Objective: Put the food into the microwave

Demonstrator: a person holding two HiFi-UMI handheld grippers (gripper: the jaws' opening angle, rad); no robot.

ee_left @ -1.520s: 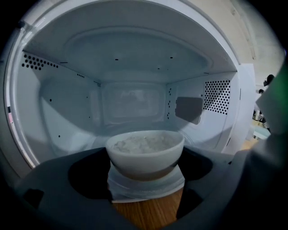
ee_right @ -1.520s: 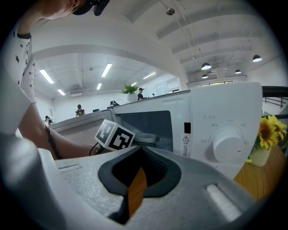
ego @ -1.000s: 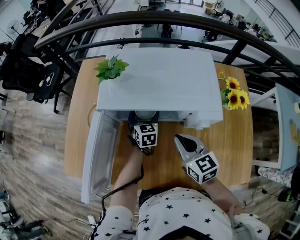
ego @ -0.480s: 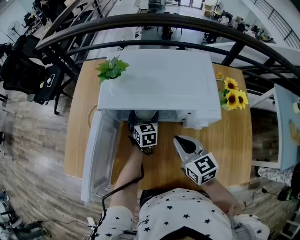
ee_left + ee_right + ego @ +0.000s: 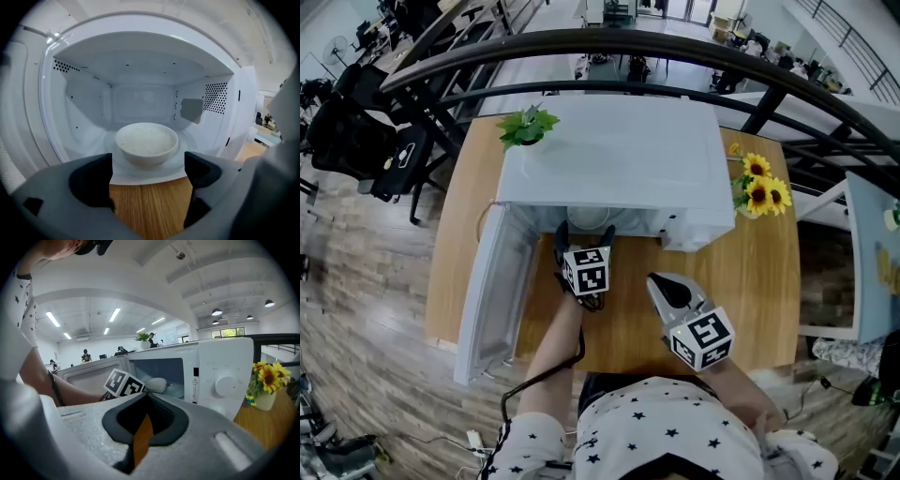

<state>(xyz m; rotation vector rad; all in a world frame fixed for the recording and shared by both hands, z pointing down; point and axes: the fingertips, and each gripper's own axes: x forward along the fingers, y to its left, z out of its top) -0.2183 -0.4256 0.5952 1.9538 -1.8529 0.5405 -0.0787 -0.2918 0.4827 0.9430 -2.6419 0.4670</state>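
Note:
A white bowl of rice [image 5: 146, 143] sits on the floor of the open white microwave [image 5: 619, 150], near its front. My left gripper [image 5: 148, 171] is open just outside the microwave mouth, with bare wooden table between its fingers and nothing held. In the head view the left gripper [image 5: 584, 236] points at the cavity, where the bowl [image 5: 592, 219] shows pale. My right gripper [image 5: 662, 287] hovers over the table in front of the control panel, shut and empty. In the right gripper view I see the bowl [image 5: 156, 385] inside, behind the left gripper's marker cube [image 5: 123, 383].
The microwave door [image 5: 492, 291] hangs open to the left. A small green plant [image 5: 525, 127] stands on the microwave's back left corner. A vase of sunflowers [image 5: 757, 192] stands at its right on the wooden table [image 5: 759, 281]. A dark railing and office chairs [image 5: 356, 131] lie beyond.
My left gripper has drawn back a little from the microwave mouth while the bowl stays inside. The right gripper has hardly moved.

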